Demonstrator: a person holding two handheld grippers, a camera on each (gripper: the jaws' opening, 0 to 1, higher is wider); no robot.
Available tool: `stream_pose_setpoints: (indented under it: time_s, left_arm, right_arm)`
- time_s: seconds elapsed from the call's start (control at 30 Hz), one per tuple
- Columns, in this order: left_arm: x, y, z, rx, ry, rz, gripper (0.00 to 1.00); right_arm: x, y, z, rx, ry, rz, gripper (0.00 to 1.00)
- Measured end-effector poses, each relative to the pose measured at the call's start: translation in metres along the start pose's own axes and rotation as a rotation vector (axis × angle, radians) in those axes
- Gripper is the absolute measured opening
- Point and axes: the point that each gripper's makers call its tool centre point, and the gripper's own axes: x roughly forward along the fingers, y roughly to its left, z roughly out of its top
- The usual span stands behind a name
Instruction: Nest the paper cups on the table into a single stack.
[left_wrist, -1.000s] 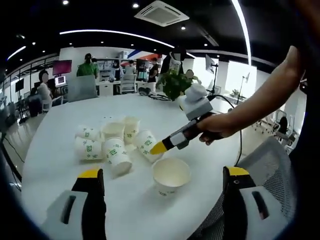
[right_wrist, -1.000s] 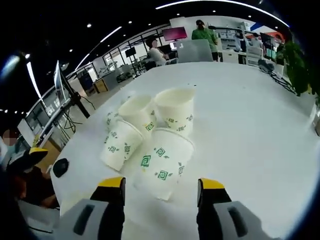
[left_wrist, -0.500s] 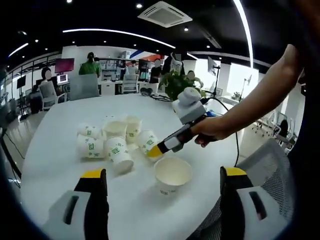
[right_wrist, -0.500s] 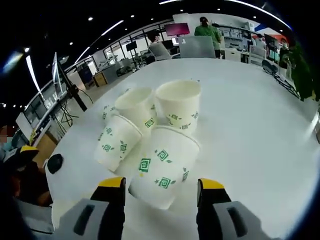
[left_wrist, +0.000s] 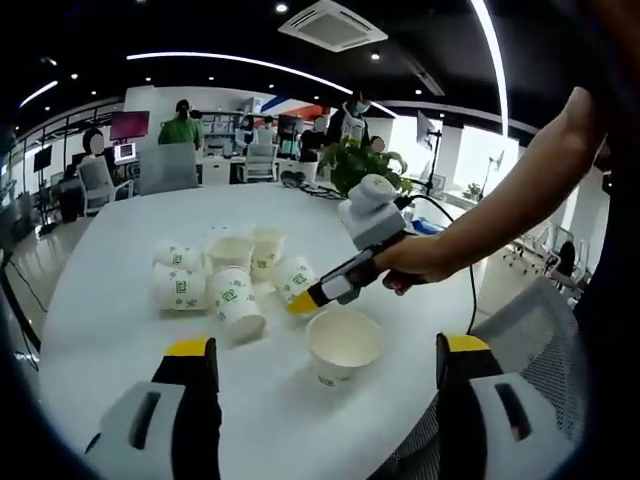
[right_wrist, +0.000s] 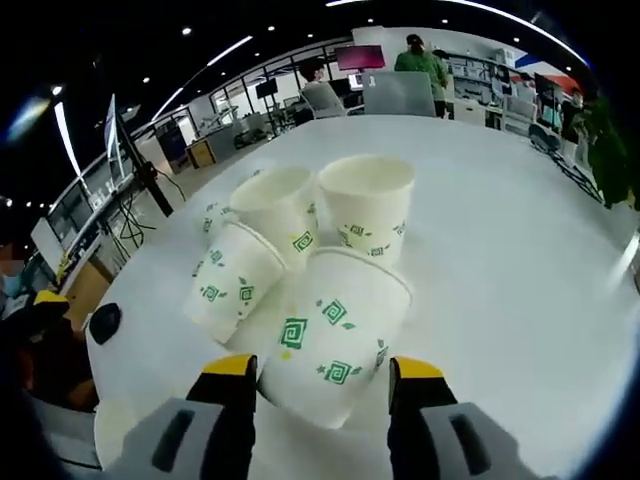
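Open office w/ ceiling strip lights (left_wrist: 250, 65), desks.

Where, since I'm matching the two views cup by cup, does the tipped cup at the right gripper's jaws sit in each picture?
Left gripper view: the tipped cup lies near centre, at the right end of the cluster, by the right gripper tip.
Right gripper view: lower centre, large, just ahead of that view's own jaws.
Shared landmark: the person in the green top beyond the table.
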Motion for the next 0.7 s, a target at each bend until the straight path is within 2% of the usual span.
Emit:
stream_pose_setpoints:
  time_s: [0.23,0.7]
  left_arm:
    - [0.001,0.004,0.003,-0.009,-0.006,-0.003,0.87]
    - [0.003,0.001,0.003,0.009,0.010,-0.023,0.83]
  right_arm:
    - [-0.001,-0.002,-0.004,0.011,0.007,-0.006,0.43]
    - [-0.011,-0.006,-0.011,0.001,0.004,-0.024,0.37]
